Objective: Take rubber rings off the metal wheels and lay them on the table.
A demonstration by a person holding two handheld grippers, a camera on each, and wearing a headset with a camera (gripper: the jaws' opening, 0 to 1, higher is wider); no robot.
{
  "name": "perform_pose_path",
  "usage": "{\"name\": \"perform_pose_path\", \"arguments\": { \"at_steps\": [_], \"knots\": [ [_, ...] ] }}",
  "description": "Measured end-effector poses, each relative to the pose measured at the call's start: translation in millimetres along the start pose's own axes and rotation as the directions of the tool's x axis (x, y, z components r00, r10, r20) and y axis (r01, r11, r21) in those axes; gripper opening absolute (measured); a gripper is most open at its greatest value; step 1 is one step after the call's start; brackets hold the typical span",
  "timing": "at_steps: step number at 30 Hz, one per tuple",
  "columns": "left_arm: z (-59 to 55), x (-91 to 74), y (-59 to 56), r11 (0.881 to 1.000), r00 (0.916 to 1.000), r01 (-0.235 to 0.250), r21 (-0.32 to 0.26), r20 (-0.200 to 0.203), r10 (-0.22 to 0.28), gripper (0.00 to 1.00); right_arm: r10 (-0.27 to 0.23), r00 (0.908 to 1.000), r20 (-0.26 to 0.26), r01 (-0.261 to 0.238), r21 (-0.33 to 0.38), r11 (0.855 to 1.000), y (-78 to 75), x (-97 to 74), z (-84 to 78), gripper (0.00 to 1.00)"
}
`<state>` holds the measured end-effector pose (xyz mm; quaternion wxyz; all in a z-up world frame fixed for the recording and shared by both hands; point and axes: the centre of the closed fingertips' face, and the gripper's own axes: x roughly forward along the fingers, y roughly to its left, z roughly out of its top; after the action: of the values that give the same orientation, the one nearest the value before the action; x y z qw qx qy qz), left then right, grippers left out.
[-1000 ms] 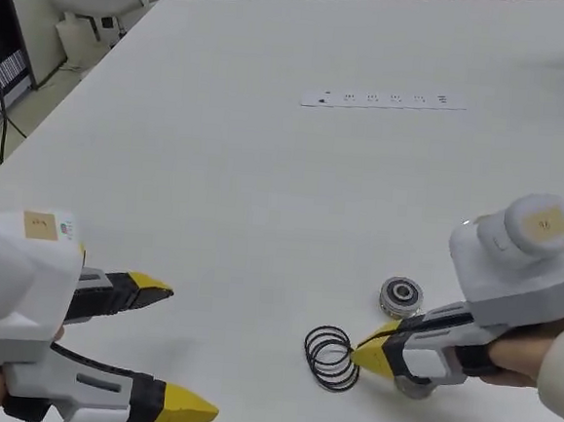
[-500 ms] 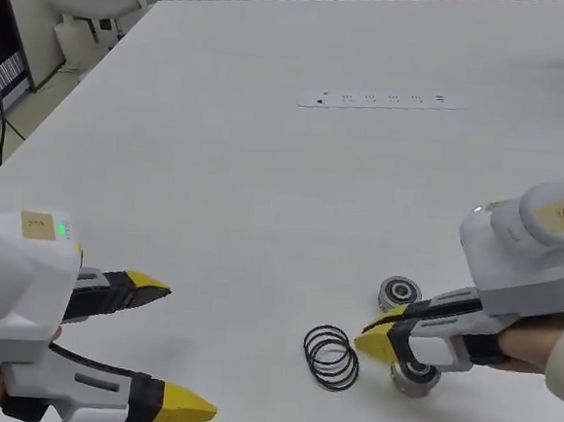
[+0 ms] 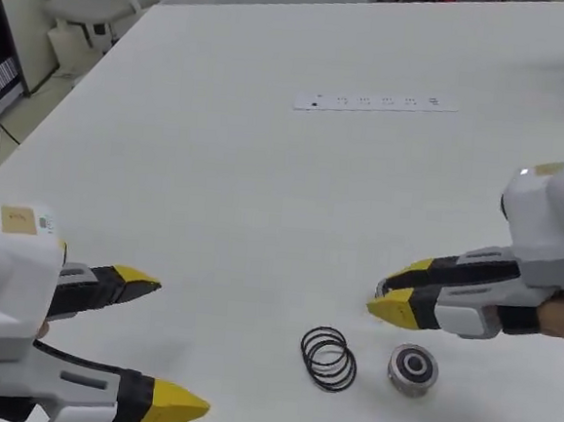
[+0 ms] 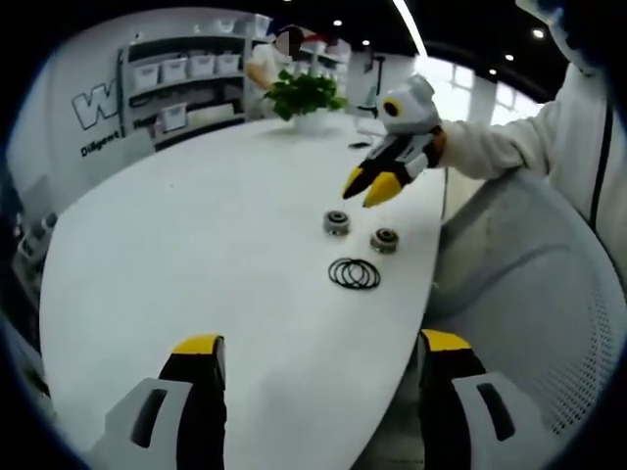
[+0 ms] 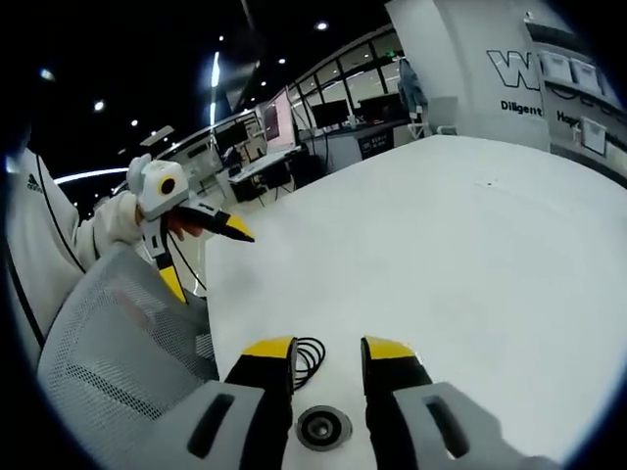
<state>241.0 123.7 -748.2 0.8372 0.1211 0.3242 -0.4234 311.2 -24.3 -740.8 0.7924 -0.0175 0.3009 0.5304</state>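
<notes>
Judging from the rubber rings (image 3: pixel 329 357) lying loose on the desk (image 3: pixel 264 190) just beside the metal wheel (image 3: pixel 413 368), removal looks mostly done, with the right gripper (image 3: pixel 380 297), fingers narrowly parted and empty, hovering near that wheel and the left gripper (image 3: pixel 176 343), fingers wide and empty, well apart from it.

Glossy metal wheel (image 3: pixel 413 367), rubber rings (image 3: pixel 329 357), smooth matt table (image 3: pixel 264 190).

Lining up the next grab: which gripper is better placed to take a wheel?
Right, probably. The right gripper hangs open close to the wheel, which shows between its jaws in its own view. The left gripper is well off.
</notes>
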Motion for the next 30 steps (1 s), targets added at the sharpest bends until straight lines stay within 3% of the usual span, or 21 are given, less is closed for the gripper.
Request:
{"name": "perform_pose_path", "arguments": {
  "at_steps": [3, 14, 20, 30],
  "knots": [
    [3.6, -1.3, 1.1, 1.0, 0.9999, -0.007, 0.007, 0.013, 0.007, 0.82, -0.023, 0.9992, 0.034, 0.023, -0.01, 1.0, -4.1, -10.2, 11.4, 0.27],
    [2.8, -6.1, 8.5, 0.999, 0.999, -0.042, 0.008, 0.013, 0.042, 0.86, -0.107, 0.9915, 0.075, 0.113, -0.093, 0.989, -11.8, -38.5, 30.2, 0.43],
    [-3.0, -7.9, 12.0, 0.997, 0.9975, -0.071, 0.001, 0.001, 0.071, 0.88, -0.154, 0.9865, 0.055, 0.161, -0.149, 0.976, -17.4, -51.6, 26.7, 0.5],
    [-3.4, -6.3, 18.7, 0.992, 0.992, -0.125, 0.007, 0.021, 0.125, 0.93, -0.224, 0.9742, 0.029, 0.225, -0.181, 0.957, -25.2, -66.2, 13.2, 0.68]
  ]
}}
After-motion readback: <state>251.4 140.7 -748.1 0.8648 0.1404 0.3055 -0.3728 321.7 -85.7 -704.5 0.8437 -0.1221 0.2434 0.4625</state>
